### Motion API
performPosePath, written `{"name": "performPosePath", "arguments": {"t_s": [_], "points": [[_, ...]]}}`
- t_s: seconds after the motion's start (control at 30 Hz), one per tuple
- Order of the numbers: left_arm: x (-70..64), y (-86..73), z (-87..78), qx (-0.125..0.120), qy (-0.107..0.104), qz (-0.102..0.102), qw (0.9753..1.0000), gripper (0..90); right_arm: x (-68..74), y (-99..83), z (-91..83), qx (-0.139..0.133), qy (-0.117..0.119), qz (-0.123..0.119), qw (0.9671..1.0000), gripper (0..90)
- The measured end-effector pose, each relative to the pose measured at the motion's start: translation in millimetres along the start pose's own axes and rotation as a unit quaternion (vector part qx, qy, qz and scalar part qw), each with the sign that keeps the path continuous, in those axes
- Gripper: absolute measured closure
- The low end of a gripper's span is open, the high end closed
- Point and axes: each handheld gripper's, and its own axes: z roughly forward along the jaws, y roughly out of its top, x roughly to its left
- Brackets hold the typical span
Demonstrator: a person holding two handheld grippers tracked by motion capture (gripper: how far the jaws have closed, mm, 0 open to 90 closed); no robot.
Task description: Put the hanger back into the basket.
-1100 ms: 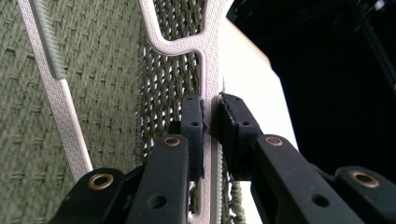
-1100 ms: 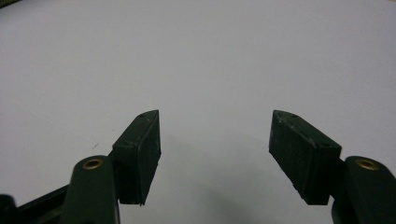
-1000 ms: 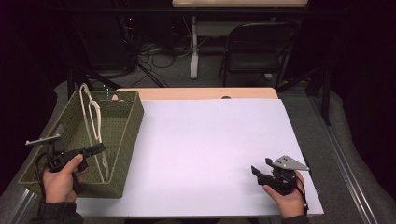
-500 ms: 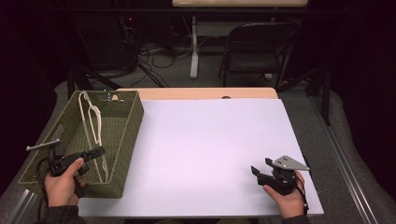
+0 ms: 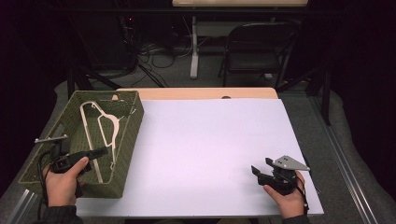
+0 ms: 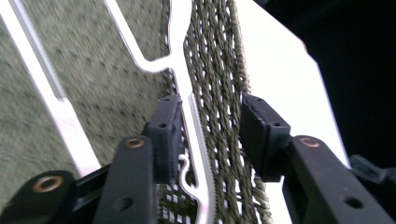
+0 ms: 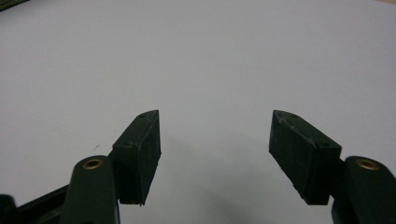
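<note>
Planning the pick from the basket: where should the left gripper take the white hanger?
Grip the white hanger on its thin flat arm beside the woven basket wall, coming from above. The left gripper is open, its jaws already straddling both that arm and the wall, so probably shift inward first.

The basket [image 5: 126, 140] sits at the table's [image 5: 210, 149] left edge with hangers [image 5: 105, 128] in it; the right gripper [image 5: 261, 171] rests near the front right corner.
</note>
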Motion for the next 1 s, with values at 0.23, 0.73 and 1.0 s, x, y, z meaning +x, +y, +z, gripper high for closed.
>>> {"name": "performPosePath", "arguments": {"t_s": [0.23, 0.73, 1.0], "points": [[-2.2, 2.2, 0.9, 0.005, 0.028, 0.04, 0.9988, 50.0, 0.1, 0.7, -0.3, -0.005, -0.001, -0.004, 1.0, 33.9], [-16.3, -6.6, -4.9, 0.016, 0.066, 0.151, 0.9863, 45.5, 2.7, 2.1, -3.9, -0.008, -0.003, -0.01, 0.9999, 33.9], [-46.3, -20.0, -12.6, -0.022, 0.088, 0.272, 0.958, 44.7, 5.5, 3.6, -5.6, -0.01, -0.003, -0.016, 0.9998, 33.8]]}}
